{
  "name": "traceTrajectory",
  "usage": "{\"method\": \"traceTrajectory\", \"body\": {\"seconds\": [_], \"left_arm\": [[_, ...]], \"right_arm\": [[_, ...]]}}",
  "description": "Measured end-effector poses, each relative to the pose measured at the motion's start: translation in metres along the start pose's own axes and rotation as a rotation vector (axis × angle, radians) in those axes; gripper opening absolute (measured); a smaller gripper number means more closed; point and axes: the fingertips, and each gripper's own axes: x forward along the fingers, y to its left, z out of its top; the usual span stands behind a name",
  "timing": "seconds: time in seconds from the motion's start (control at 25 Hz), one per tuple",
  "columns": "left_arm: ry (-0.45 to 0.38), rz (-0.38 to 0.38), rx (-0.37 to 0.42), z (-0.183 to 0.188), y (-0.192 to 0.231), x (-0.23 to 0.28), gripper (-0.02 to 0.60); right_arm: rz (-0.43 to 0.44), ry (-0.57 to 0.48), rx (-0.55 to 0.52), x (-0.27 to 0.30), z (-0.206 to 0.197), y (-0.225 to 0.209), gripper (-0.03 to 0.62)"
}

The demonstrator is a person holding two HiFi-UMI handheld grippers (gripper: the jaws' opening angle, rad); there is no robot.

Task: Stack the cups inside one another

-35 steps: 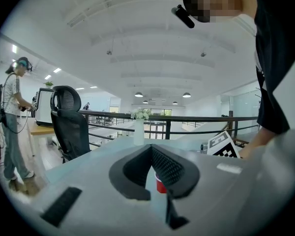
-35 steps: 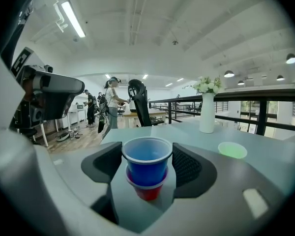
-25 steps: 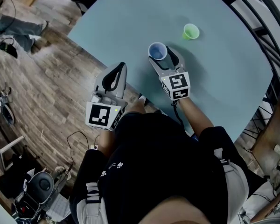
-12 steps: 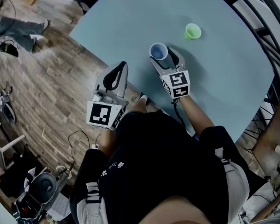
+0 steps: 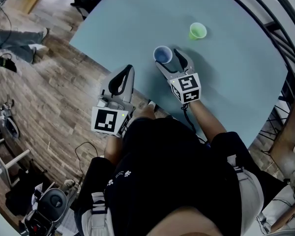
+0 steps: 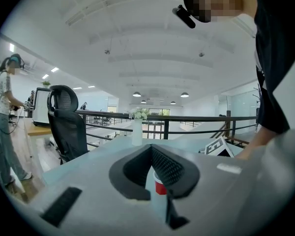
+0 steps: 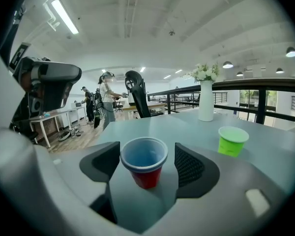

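1. Head view: The right gripper (image 5: 169, 59) reaches over the round blue-grey table (image 5: 236, 82). Its tongs are spread wide around the red cup (image 5: 162, 54), which looks blue from above and stands upright. The green cup (image 5: 197, 31) stands upright farther out on the table, apart from both grippers. The left gripper (image 5: 129, 69) is held at the near table edge, well apart from both cups, with its tips together.

2. Left gripper view: The left gripper (image 6: 151, 149) has its tongs closed tip to tip, with nothing held. Through the gap below the tips a sliver of the red cup (image 6: 160, 187) shows, beyond the pads. A white vase (image 6: 137, 131) stands on the table far ahead, and an office chair (image 6: 66, 124) is at the left.

3. Right gripper view: The right gripper (image 7: 146, 154) has just been opening its tongs. They now stand wide with the red cup (image 7: 144, 163) between them, and a gap shows on each side of it. The cup's inside is blue. The green cup (image 7: 232, 140) sits ahead to the right, with the vase (image 7: 206, 100) behind it.
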Motion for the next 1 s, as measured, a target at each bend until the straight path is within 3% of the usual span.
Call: {"method": "traceTrajectory", "body": {"seconds": [0.32, 0.6, 0.76, 1.0], "left_arm": [[-0.008, -0.063, 0.001, 0.006, -0.009, 0.017, -0.012], [-0.018, -0.139, 0.019, 0.016, -0.02, 0.042, -0.012], [-0.016, -0.181, 0.031, 0.017, -0.024, 0.058, -0.012], [0.007, -0.222, 0.045, 0.017, -0.024, 0.076, -0.012]], "right_arm": [[-0.049, -0.121, 0.002, -0.026, 0.037, -0.015, 0.341], [-0.216, -0.169, 0.021, -0.055, 0.048, -0.061, 0.315], [-0.321, -0.187, 0.035, -0.067, 0.049, -0.093, 0.262], [-0.407, -0.186, 0.055, -0.065, 0.046, -0.132, 0.264]]}}
